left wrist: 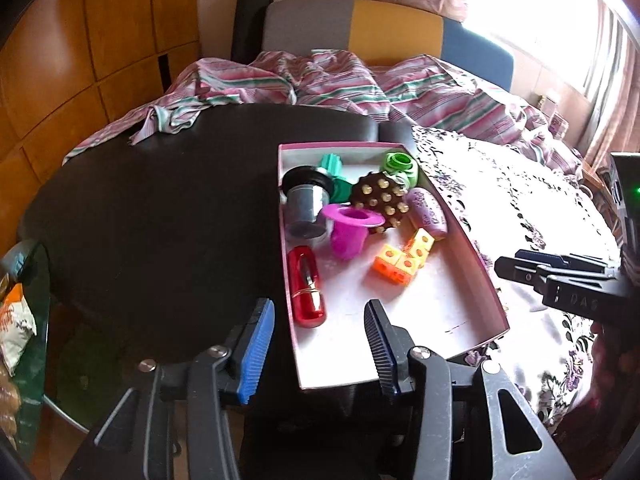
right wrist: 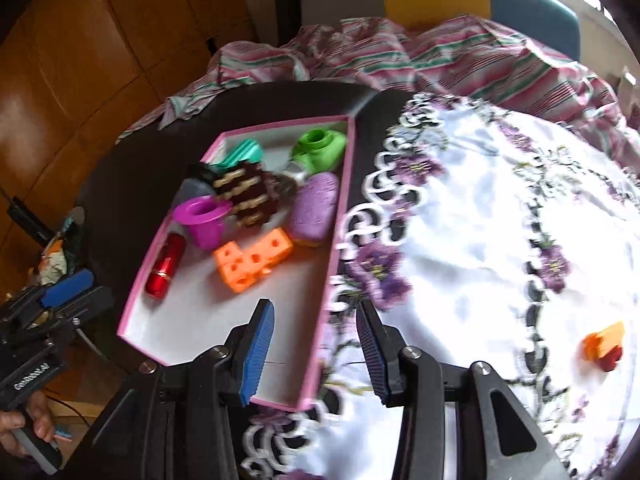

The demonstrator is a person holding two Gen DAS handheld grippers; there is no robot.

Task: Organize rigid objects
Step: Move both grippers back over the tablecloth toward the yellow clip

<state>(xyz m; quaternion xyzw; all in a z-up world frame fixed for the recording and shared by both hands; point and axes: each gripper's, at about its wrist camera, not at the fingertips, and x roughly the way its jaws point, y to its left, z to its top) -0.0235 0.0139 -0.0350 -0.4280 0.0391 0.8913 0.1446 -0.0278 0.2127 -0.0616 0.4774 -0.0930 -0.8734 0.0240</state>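
A pink-rimmed white box (left wrist: 460,312) (right wrist: 192,320) lies on the table. It holds a red tube (left wrist: 306,286) (right wrist: 165,266), a magenta cup (left wrist: 348,230) (right wrist: 204,218), orange-yellow blocks (left wrist: 404,258) (right wrist: 252,260), a brown studded ball (left wrist: 380,202) (right wrist: 248,192), a purple case (left wrist: 427,213) (right wrist: 314,210), a green piece (left wrist: 400,166) (right wrist: 320,150), a teal piece (left wrist: 334,168) (right wrist: 242,152) and a grey cup (left wrist: 306,206). My left gripper (left wrist: 320,352) is open and empty over the box's near left edge. My right gripper (right wrist: 316,354) is open and empty over the box's near right rim. A small orange and red toy (right wrist: 604,346) lies on the cloth to the right.
A white lace cloth with purple flowers (right wrist: 480,240) (left wrist: 520,200) covers the right part of the dark round table (left wrist: 160,220). Striped bedding (left wrist: 340,80) and a colored headboard (left wrist: 392,28) lie behind. A snack bag (left wrist: 16,320) sits at the far left.
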